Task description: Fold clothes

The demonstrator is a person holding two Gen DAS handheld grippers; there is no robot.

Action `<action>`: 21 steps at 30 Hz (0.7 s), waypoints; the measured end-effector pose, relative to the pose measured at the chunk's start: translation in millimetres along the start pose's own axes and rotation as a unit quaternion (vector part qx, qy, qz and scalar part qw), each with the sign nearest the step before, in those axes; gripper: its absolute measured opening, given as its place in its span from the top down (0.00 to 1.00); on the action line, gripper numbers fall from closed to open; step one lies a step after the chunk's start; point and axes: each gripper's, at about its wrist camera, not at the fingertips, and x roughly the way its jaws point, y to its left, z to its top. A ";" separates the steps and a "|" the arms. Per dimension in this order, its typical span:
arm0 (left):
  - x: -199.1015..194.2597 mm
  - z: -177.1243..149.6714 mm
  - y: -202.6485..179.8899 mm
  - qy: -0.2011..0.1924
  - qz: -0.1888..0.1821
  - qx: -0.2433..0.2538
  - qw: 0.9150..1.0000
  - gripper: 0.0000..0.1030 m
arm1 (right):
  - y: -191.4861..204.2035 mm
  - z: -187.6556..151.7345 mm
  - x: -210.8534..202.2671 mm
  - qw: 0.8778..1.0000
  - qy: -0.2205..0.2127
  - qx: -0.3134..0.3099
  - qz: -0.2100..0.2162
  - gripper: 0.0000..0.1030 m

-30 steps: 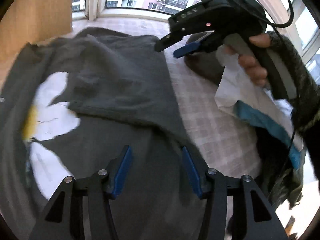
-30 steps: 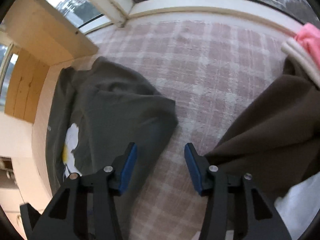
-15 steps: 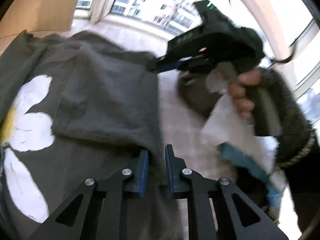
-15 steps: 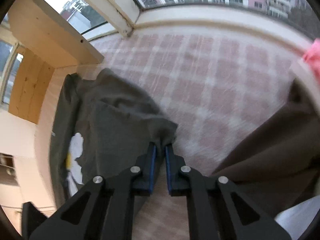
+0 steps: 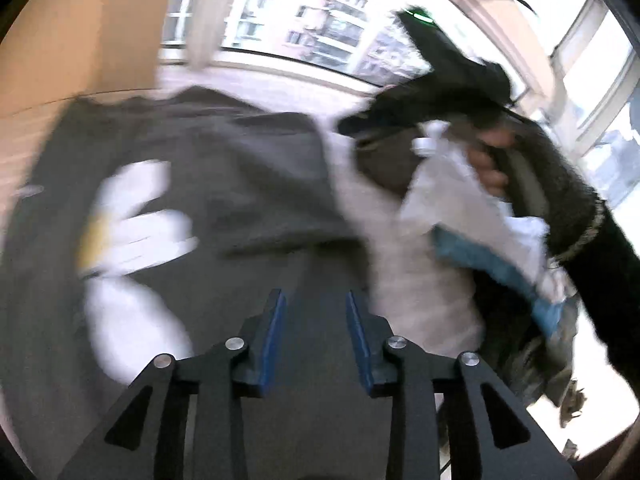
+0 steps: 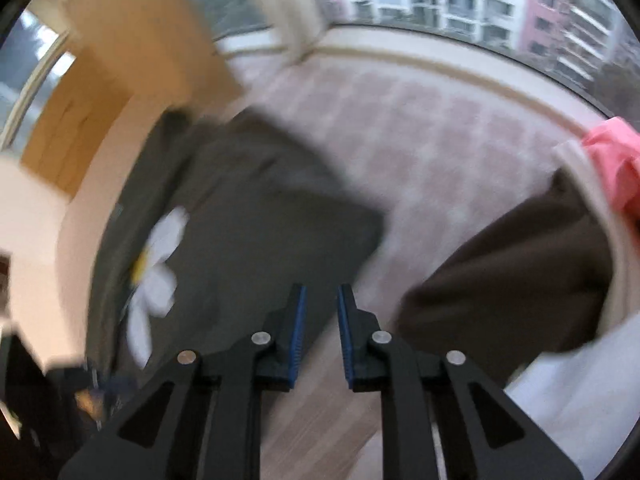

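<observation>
A dark grey shirt (image 5: 240,184) with a white daisy print (image 5: 132,216) lies on the checked sheet (image 5: 408,280), its right side folded over. My left gripper (image 5: 314,294) hovers above the shirt's near part. Its jaws are opening and the cloth shows below the gap, with no pad pressing on it. In the right wrist view the shirt (image 6: 256,216) and daisy print (image 6: 158,256) lie left of centre. My right gripper (image 6: 322,288) hangs over the shirt's right edge with its jaws opening and nothing gripped. The picture is blurred by motion.
A pile of white and blue clothes (image 5: 460,208) lies to the right, beside the hand with the right gripper (image 5: 348,126). A brown garment (image 6: 512,272), a pink one (image 6: 612,160) and white cloth (image 6: 580,400) lie right. A wooden board (image 6: 120,60) and windows stand behind.
Both grippers shut on the shirt's folded right edge half a second ago. Their jaws have since parted and both hands have lifted off the cloth.
</observation>
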 end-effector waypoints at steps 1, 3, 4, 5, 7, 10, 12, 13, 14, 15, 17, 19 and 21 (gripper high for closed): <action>-10.7 -8.3 12.4 0.008 0.011 -0.008 1.000 0.71 | 7.4 -7.8 1.6 1.000 0.010 -0.004 0.011 0.83; -21.7 -22.6 21.1 0.023 0.028 -0.017 0.999 0.71 | 15.0 -25.7 4.4 0.999 0.026 -0.002 0.031 0.72; -24.9 -29.7 19.8 0.030 0.034 -0.018 0.999 0.71 | 18.8 -34.8 5.8 0.999 0.034 -0.002 0.041 0.71; -28.7 -38.6 15.4 0.037 0.031 -0.016 0.999 0.71 | 22.6 -45.8 7.2 0.998 0.042 -0.006 0.046 0.69; -33.4 -59.3 7.6 0.050 0.009 -0.021 0.999 0.71 | 35.4 -65.7 14.1 0.998 0.053 -0.021 0.038 0.69; -25.9 -84.8 -8.2 0.065 -0.027 -0.029 0.997 0.71 | 53.9 -88.4 23.4 0.998 0.052 -0.043 -0.002 0.69; -25.0 -101.0 -16.6 0.068 -0.034 -0.027 0.997 0.71 | 56.8 -97.3 20.1 0.998 0.045 -0.034 -0.002 0.69; -27.3 -107.2 -18.1 0.067 -0.032 -0.025 0.997 0.71 | 57.5 -102.3 16.6 0.999 0.042 -0.027 0.005 0.69; -29.7 -113.4 -19.6 0.066 -0.030 -0.023 0.997 0.71 | 58.8 -110.6 8.8 0.999 0.033 -0.020 0.015 0.69; -32.0 -119.6 -21.1 0.065 -0.028 -0.020 0.997 0.71 | 60.2 -119.1 0.7 0.999 0.024 -0.013 0.024 0.69; -43.0 -128.7 -17.5 0.057 -0.021 -0.024 0.998 0.71 | 65.4 -145.5 -21.5 1.000 -0.003 -0.006 0.028 0.69; -60.2 -136.8 -4.4 0.041 -0.005 -0.036 0.998 0.69 | 74.5 -182.3 -46.5 0.999 -0.039 0.002 0.026 0.69; -78.2 -143.9 9.9 0.026 0.013 -0.042 0.999 0.69 | 80.4 -221.0 -65.7 0.997 -0.067 0.013 0.020 0.69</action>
